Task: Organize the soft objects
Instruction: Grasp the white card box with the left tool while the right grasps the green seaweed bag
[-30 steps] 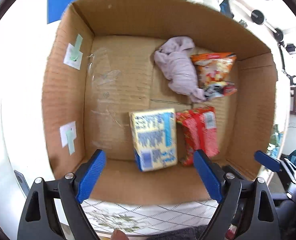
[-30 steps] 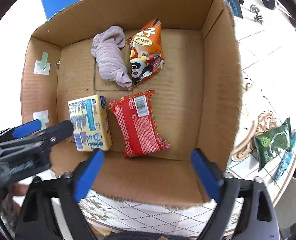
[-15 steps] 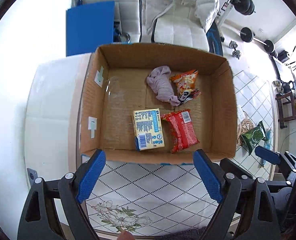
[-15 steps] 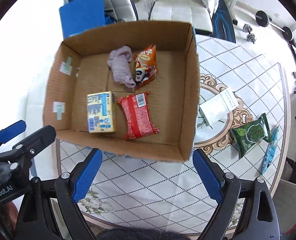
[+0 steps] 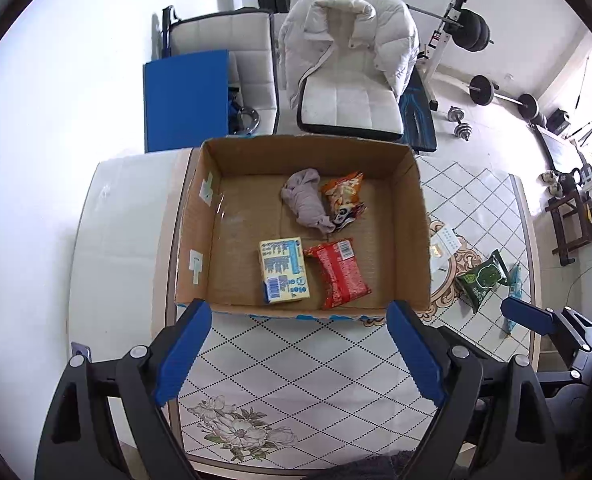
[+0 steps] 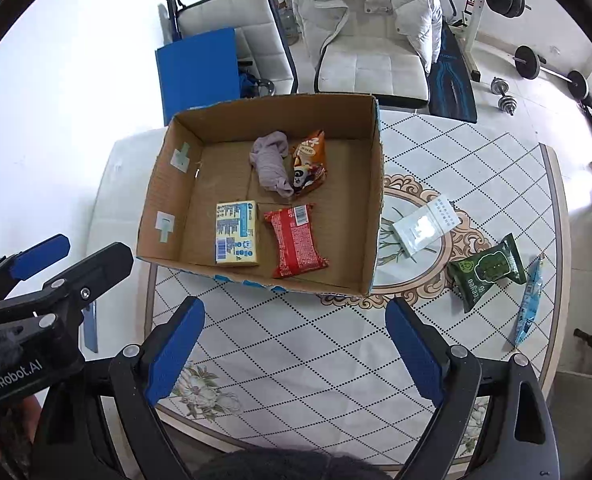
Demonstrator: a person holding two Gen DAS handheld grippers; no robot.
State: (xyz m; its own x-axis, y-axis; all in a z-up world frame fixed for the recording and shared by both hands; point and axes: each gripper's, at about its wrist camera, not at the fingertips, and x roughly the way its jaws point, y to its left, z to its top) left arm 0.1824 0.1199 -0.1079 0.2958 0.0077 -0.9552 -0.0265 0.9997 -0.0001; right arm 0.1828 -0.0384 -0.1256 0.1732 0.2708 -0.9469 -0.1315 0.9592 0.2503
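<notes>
**Right wrist view: both tongs empty, three packets outside the box**

Nearest, at the bottom of the frame: right gripper (image 6: 294, 306), jaws spread wide, gripping nothing, hovering over the patterned table (image 6: 316, 340). Same for the left gripper (image 5: 298, 312) in the left wrist view: wide apart, empty, aimed at the near wall of the cardboard box (image 6: 372, 200).

Next out, at centre frame, inside the box: yellow pack (image 6: 235, 234) and red packet (image 6: 296, 242) side by side near the front wall; further back, purple cloth (image 6: 269, 162) touching the orange snack bag (image 6: 310, 156).

To the right of the box, on the bare table: white sachet (image 6: 424, 228) just beside the box wall, green packet (image 6: 486, 270) further right, blue sachet (image 6: 530, 300) near the table's right edge. Probably the remaining work.

Risks, by judgement:
- Thin, flat sachets lying flush on the table: easy to pinch short and slide away instead of lifting.
- Blue sachet close to the rim: likely to be nudged off by a sideways push.
- Crinkly, air-filled green packet: prone to squirting out of a hard squeeze, or bursting.
- White sachet hard against the cardboard: risk of a finger catching the wall and shifting the light box.
- Both tools converging on the right side: possible collision.
</notes>
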